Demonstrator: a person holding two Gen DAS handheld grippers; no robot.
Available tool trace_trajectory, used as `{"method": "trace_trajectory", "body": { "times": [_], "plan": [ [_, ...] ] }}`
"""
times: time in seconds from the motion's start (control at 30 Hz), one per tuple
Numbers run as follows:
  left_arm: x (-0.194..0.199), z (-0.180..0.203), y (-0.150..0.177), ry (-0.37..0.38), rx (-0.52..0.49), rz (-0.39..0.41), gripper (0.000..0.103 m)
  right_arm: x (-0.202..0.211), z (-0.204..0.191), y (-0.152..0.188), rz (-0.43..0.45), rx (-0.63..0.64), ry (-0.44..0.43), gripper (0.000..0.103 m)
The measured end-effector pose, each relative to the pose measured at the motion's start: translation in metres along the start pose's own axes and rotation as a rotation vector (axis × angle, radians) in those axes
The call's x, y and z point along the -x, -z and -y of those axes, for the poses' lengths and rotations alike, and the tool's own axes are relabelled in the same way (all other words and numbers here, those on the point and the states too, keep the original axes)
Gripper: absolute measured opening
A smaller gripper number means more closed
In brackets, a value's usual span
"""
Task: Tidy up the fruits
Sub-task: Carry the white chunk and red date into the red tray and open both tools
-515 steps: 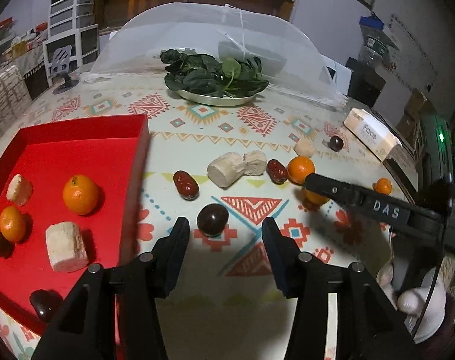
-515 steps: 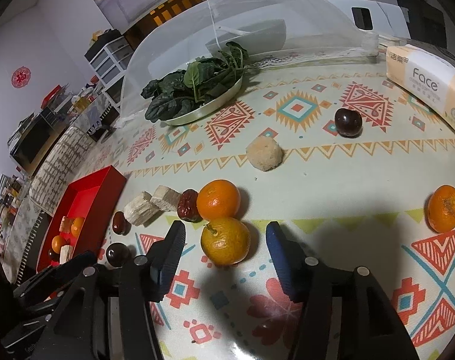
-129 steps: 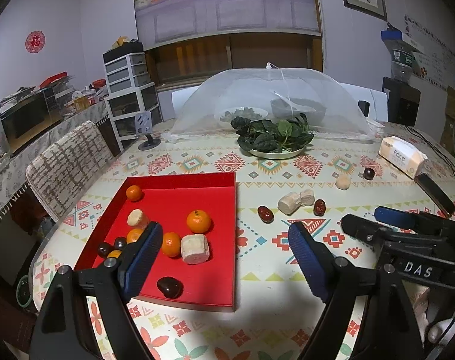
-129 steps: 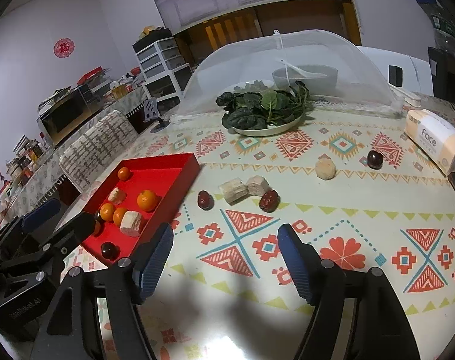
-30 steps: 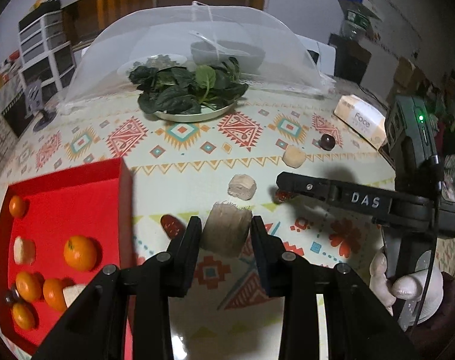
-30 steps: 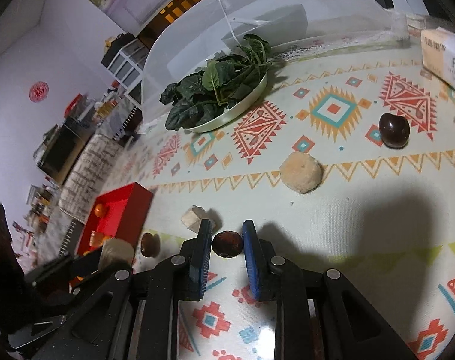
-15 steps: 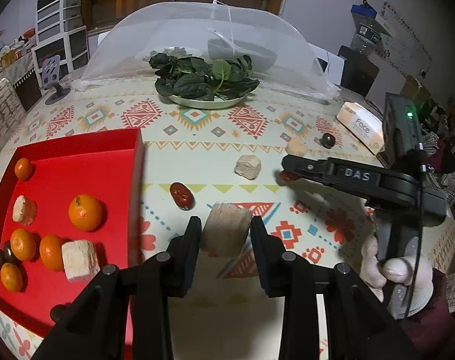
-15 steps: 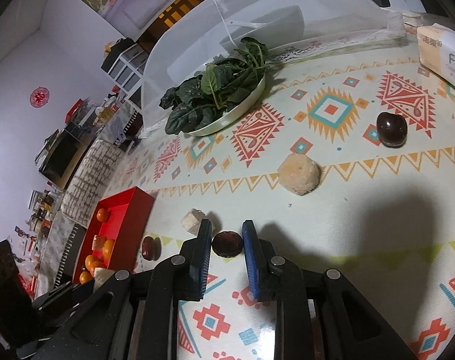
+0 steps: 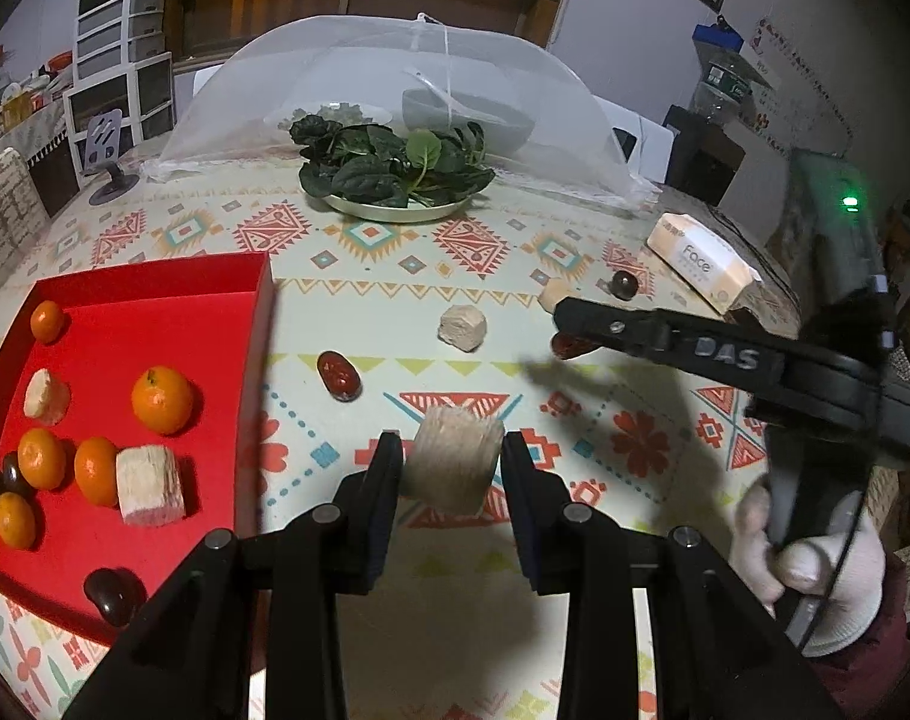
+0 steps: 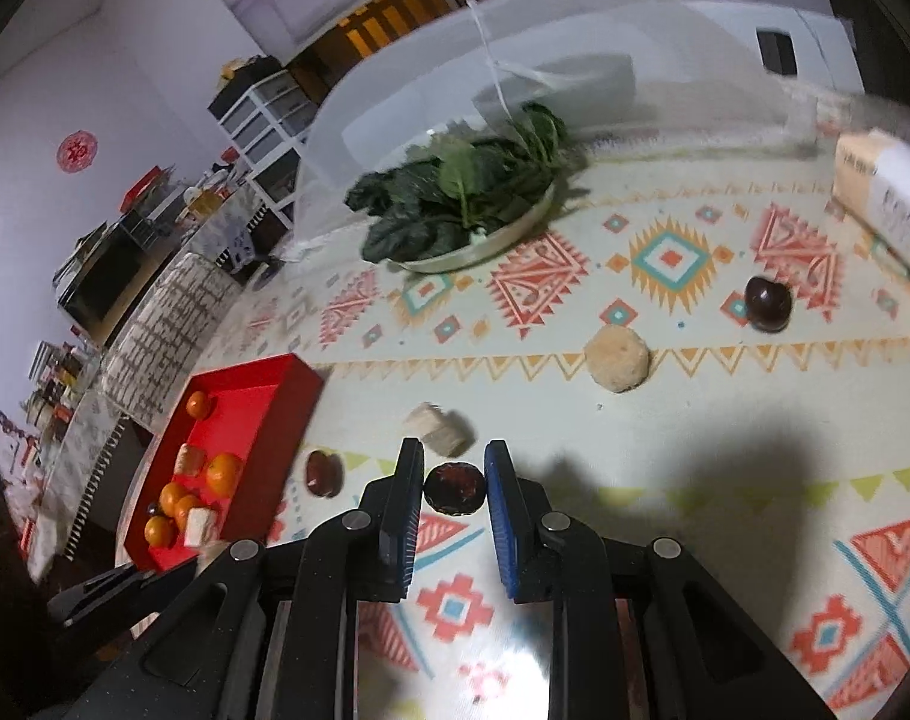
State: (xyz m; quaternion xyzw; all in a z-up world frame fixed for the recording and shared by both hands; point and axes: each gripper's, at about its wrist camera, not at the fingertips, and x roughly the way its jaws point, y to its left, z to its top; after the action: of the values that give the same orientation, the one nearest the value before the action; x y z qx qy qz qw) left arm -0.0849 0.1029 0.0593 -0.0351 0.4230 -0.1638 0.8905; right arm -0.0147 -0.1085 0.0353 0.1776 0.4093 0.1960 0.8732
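Pinching pale chunk (image 9: 453, 467) in left gripper (image 9: 453, 468) (tray (image 9: 173, 276) beside).

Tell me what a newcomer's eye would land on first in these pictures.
The bright red rectangular tray at the left of the patterned tablecloth stands out first, holding small oranges, pale cut chunks and dark round fruits. Next come the held pieces: the left gripper is shut on a pale beige cylindrical chunk, and the right gripper is shut on a dark red-brown date. Behind sit a plate of dark leafy greens and a white mesh food cover.
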Motion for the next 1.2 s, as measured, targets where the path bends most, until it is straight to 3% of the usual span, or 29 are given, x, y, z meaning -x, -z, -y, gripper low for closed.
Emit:
{"method": "trace_trajectory", "body": {
  "times": [0.5,1.2],
  "plan": [
    [0.028,-0.014,0.023,0.066,0.044,0.047,0.033,0.044,-0.036,0.049,0.082,-0.011,0.014,0.023],
    [0.072,-0.101,0.049,0.028,0.189,0.137,0.033,0.02,-0.128,0.075,0.021,0.133,0.025,0.023]
  ]
}}
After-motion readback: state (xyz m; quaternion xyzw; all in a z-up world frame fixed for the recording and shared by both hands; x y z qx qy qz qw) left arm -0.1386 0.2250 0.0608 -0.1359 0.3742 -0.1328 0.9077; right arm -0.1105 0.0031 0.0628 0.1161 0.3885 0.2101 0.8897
